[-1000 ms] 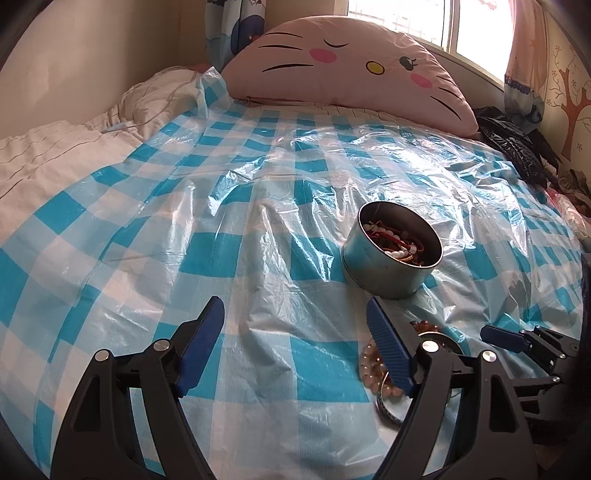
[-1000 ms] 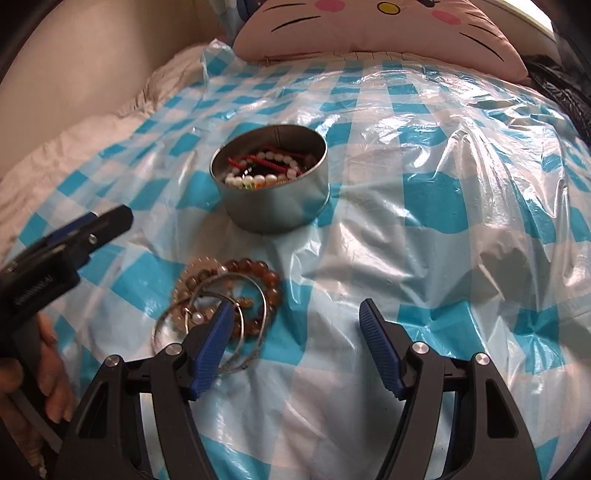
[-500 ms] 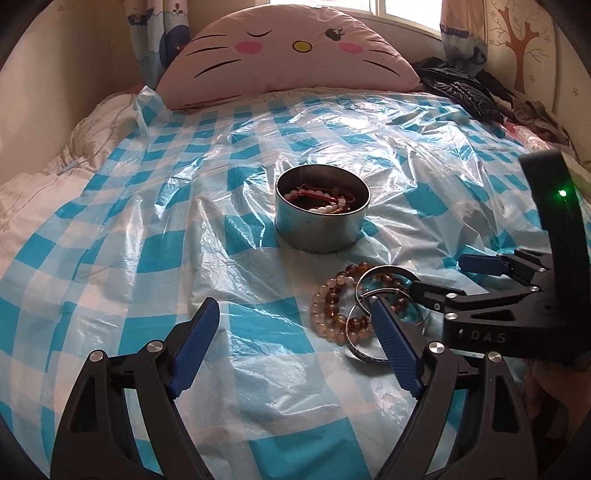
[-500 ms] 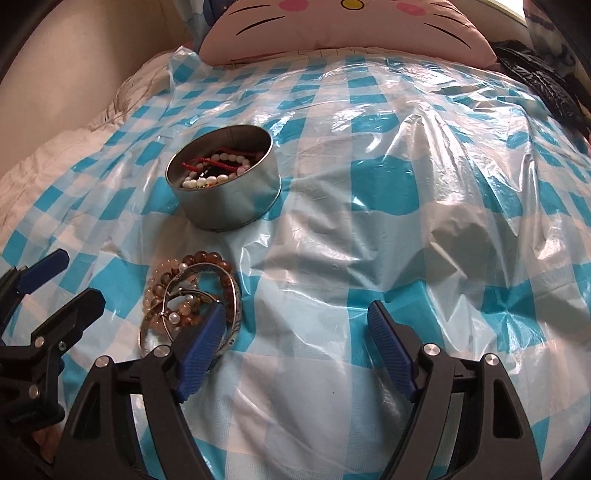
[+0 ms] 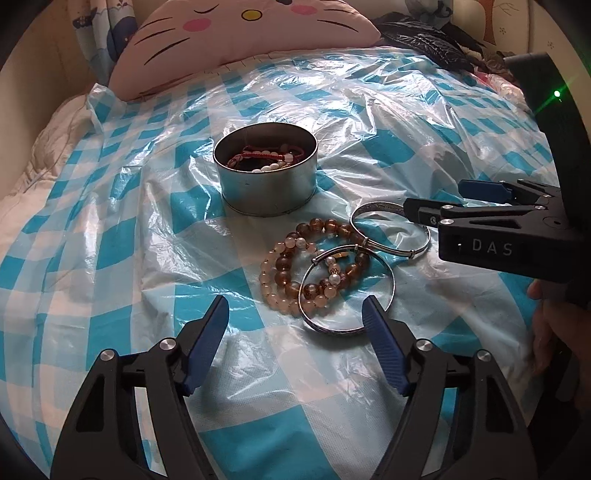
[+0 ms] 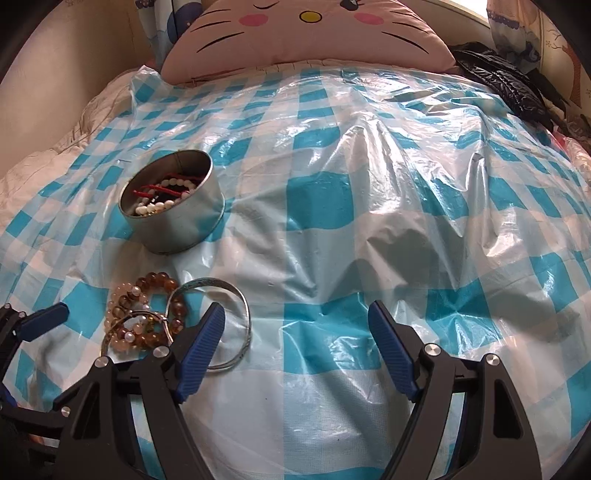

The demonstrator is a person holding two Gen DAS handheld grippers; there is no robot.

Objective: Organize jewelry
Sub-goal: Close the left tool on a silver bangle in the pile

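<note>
A round metal tin [image 5: 265, 173] holding red cord and pearl bracelets stands on the blue-checked plastic sheet; it also shows in the right wrist view [image 6: 173, 210]. In front of it lie brown and pink bead bracelets [image 5: 295, 269] and two silver bangles [image 5: 391, 251], also in the right wrist view [image 6: 147, 317]. My left gripper [image 5: 295, 347] is open and empty, just short of the near bangle [image 5: 347, 325]. My right gripper [image 6: 295, 347] is open and empty, its left finger [image 6: 201, 341] over the far bangle [image 6: 236, 332]; it also shows at the right of the left wrist view [image 5: 436, 199].
A pink cat-face pillow [image 5: 240, 33] lies at the head of the bed. A black jacket [image 6: 506, 85] is heaped at the far right. White bedding [image 5: 37, 155] borders the sheet on the left. The sheet is crinkled and raised in folds.
Both grippers have moved in toward the jewelry pile. The pile and tin now sit nearer the centre of the left view. Both stay open.
</note>
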